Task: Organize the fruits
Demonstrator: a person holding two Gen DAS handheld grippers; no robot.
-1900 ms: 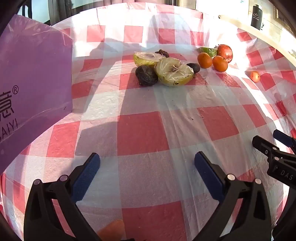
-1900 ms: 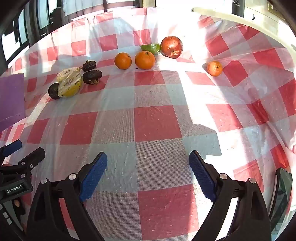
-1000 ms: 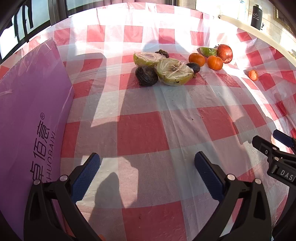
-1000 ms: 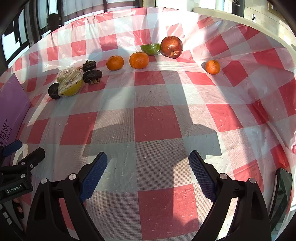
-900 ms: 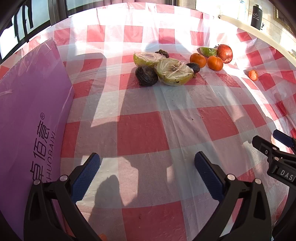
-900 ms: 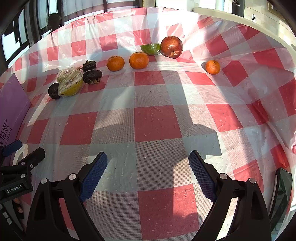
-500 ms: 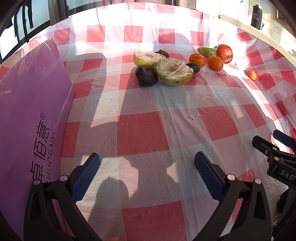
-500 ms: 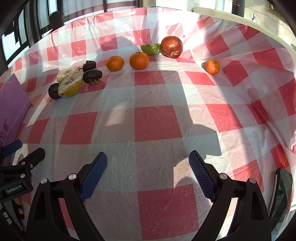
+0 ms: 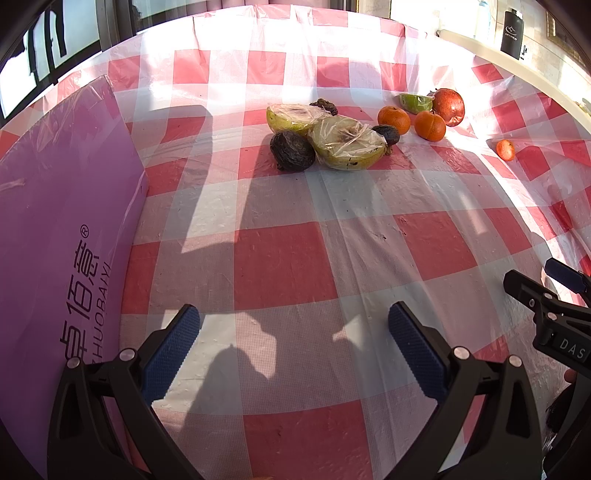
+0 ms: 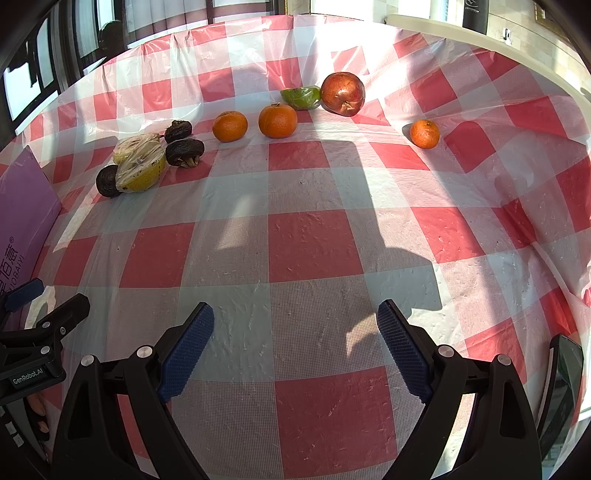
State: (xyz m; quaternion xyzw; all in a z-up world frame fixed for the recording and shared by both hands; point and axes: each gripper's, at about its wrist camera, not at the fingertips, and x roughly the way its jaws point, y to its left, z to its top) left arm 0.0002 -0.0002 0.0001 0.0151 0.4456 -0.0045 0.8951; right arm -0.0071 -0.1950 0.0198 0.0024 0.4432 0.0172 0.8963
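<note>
Fruit lies along the far side of the checked table. Two plastic-wrapped pomelo halves (image 9: 345, 144) (image 10: 142, 168) sit among dark wrinkled fruits (image 9: 291, 151) (image 10: 184, 148). Right of them are two oranges (image 10: 229, 126) (image 10: 277, 120), a green lime half (image 10: 301, 96), a red pomegranate (image 10: 342, 93) and a small tangerine (image 10: 424, 133) apart at the right. My left gripper (image 9: 293, 343) and right gripper (image 10: 295, 341) both hover open and empty over the near part of the table, far from the fruit.
A purple board (image 9: 55, 236) with printed characters lies along the left edge of the table. The red-and-white cloth (image 10: 310, 247) under clear plastic covers the table. A dark bottle (image 9: 512, 33) stands on a ledge at the back right. A dark phone-like item (image 10: 561, 376) is at the near right.
The purple board, raised at the left about two seconds ago, now lies flat along the table's left edge. One orange shifted slightly left. Both grippers stayed in place.
</note>
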